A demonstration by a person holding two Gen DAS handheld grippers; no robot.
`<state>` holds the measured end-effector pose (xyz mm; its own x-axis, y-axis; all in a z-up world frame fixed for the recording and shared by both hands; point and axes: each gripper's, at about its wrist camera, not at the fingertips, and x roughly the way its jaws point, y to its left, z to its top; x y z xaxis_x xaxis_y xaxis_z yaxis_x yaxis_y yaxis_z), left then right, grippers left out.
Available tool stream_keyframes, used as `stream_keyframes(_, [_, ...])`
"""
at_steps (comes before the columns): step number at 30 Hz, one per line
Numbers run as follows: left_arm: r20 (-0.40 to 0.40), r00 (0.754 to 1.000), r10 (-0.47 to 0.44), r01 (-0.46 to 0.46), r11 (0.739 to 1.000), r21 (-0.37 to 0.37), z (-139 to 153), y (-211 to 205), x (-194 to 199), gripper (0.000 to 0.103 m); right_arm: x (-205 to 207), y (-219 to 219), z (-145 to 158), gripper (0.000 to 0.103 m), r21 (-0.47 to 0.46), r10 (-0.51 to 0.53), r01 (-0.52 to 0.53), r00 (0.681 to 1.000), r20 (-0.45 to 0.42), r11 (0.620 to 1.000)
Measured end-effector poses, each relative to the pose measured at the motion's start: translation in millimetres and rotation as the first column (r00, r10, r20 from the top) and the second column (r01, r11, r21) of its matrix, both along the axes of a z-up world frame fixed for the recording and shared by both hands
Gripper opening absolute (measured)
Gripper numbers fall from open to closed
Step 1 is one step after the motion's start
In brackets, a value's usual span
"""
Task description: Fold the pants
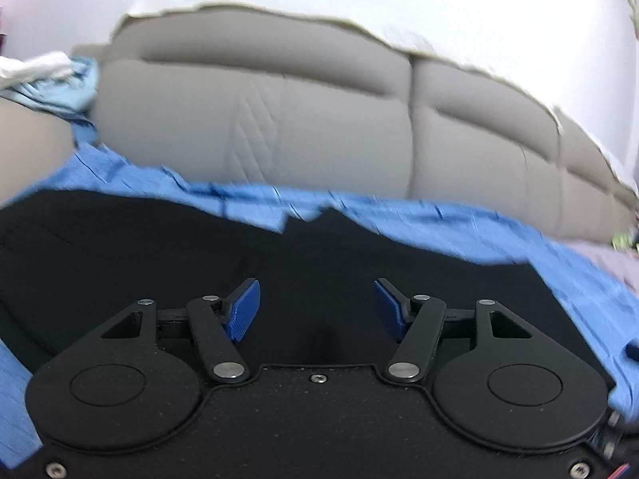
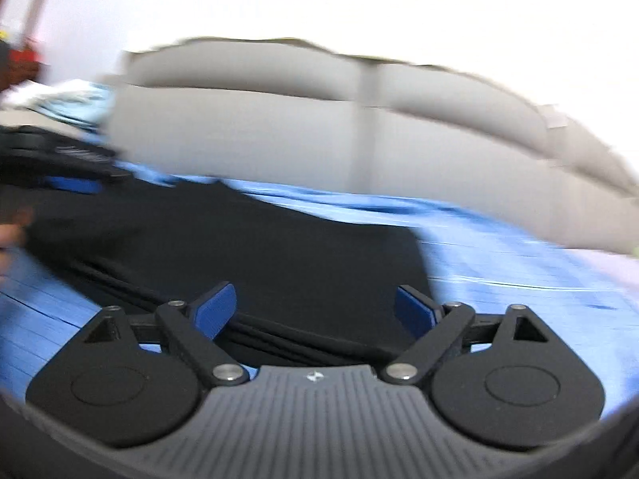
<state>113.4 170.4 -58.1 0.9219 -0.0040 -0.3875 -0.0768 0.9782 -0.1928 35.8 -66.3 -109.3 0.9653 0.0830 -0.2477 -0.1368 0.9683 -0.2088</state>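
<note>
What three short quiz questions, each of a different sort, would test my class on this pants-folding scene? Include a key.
1. True or false: the left gripper is shut on the black pants.
2. Multiple choice: the pants lie on A) a blue sheet, B) a wooden floor, C) a red towel.
3. Fill in: behind the sheet stands a padded grey ______.

Key: 1 false, both the left and the right gripper are open; 2 A; 3 headboard.
</note>
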Motion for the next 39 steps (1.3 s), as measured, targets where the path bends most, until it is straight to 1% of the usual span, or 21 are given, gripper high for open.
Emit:
stream_keyframes(2, [-0.047,0.999,-0.001,-0.001,1.000,-0.029,-10.9,-1.1,6.5,0.060,0.2,-12.5,-6.6,0.097,-0.073,-0.080,0.080,0.997,0.000,0.994])
stream_keyframes(3, [-0.058,0.998,0.007,-0.009,0.999,-0.039,-15.4,-0.6,8.2,0.056,0.9,-17.1,-11.3,0.097,-0.114,-0.116,0.115,0.993,0.000,0.987])
stream_keyframes(4, [-0.037,0.999,0.013,-0.014,1.000,-0.020,-18.4,-1.1,7.4,0.055,1.6,-20.3,-14.9,0.097,-0.144,-0.140,0.139,0.990,0.000,0.980])
stream_keyframes(7, [-0.042,0.999,0.035,-0.032,0.998,0.053,-21.5,-5.6,7.8,0.056,1.6,-25.4,-23.7,0.097,-0.201,-0.192,0.190,0.981,0.008,0.961])
stream_keyframes(11, [-0.051,0.997,0.062,-0.058,0.995,0.082,-28.8,-3.5,9.1,0.058,-1.0,-30.5,-28.3,0.095,-0.242,-0.267,0.275,0.961,0.065,0.931])
stream_keyframes(14, [-0.043,0.997,0.057,-0.052,0.993,0.105,-30.6,-4.3,7.1,0.058,3.3,-32.4,-30.7,0.093,-0.281,-0.292,0.300,0.954,0.071,0.912])
stream_keyframes(16, [-0.040,0.997,0.058,-0.054,0.992,0.113,-32.1,-5.7,6.9,0.058,3.4,-33.7,-34.3,0.092,-0.292,-0.288,0.293,0.956,0.060,0.911])
stream_keyframes(20, [-0.035,0.998,0.059,-0.054,0.990,0.129,-32.3,-7.7,7.6,0.060,6.2,-35.8,-36.4,0.091,-0.286,-0.240,0.248,0.969,0.064,0.925])
stream_keyframes(22, [-0.033,0.998,0.058,-0.053,0.989,0.138,-32.7,-8.7,7.2,0.060,14.3,-36.1,-33.1,0.091,-0.245,-0.219,0.226,0.974,0.058,0.943])
stream_keyframes(24, [-0.030,0.998,0.053,-0.048,0.989,0.137,-33.5,-8.1,7.2,0.061,29.5,-41.0,-32.4,0.088,-0.189,-0.229,0.233,0.973,0.042,0.954])
stream_keyframes(25, [-0.028,0.998,0.047,-0.043,0.991,0.130,-33.9,-7.1,6.9,0.062,36.3,-45.0,-31.8,0.082,-0.171,-0.234,0.237,0.971,0.038,0.956])
stream_keyframes(26, [-0.029,0.999,0.043,-0.039,0.992,0.124,-33.9,-6.9,6.0,0.062,40.0,-46.1,-30.1,0.065,-0.180,-0.235,0.238,0.971,0.036,0.955])
stream_keyframes(27, [-0.030,0.999,0.037,-0.033,0.992,0.124,-33.9,-6.8,5.7,0.062,43.0,-43.4,-29.4,0.060,-0.225,-0.225,0.228,0.974,0.039,0.947])
stream_keyframes(28, [-0.030,0.999,0.035,-0.031,0.991,0.129,-34.1,-7.2,5.3,0.062,39.8,-38.1,-30.5,0.051,-0.290,-0.213,0.221,0.975,0.058,0.931])
stream_keyframes(29, [-0.030,0.999,0.036,-0.032,0.990,0.135,-34.3,-7.8,5.3,0.062,36.4,-35.0,-31.7,0.045,-0.331,-0.211,0.227,0.974,0.084,0.916])
stream_keyframes(30, [-0.030,0.999,0.036,-0.031,0.990,0.138,-34.6,-8.4,5.5,0.065,33.3,-36.4,-30.7,0.045,-0.342,-0.221,0.244,0.970,0.104,0.907])
stream_keyframes(31, [-0.031,0.999,0.027,-0.022,0.990,0.137,-34.6,-8.9,5.3,0.066,32.6,-40.7,-29.5,0.045,-0.334,-0.231,0.251,0.968,0.100,0.909])
stream_keyframes(33, [-0.030,0.999,0.020,-0.015,0.989,0.145,-35.0,-10.6,5.0,0.066,35.0,-47.8,-35.1,0.049,-0.336,-0.230,0.239,0.971,0.067,0.911])
stream_keyframes(35, [-0.032,0.999,0.021,-0.016,0.989,0.147,-34.7,-10.5,5.1,0.066,35.8,-46.4,-43.0,0.048,-0.371,-0.194,0.196,0.980,0.042,0.908])
stream_keyframes(37, [-0.037,0.999,0.023,-0.018,0.990,0.140,-32.8,-8.5,5.4,0.066,32.6,-42.7,-41.1,0.048,-0.370,-0.168,0.171,0.985,0.040,0.913])
stream_keyframes(39, [-0.046,0.998,0.050,-0.044,0.990,0.133,-29.5,-2.3,7.6,0.064,31.4,-40.8,-37.4,0.056,-0.337,-0.155,0.154,0.988,0.023,0.929])
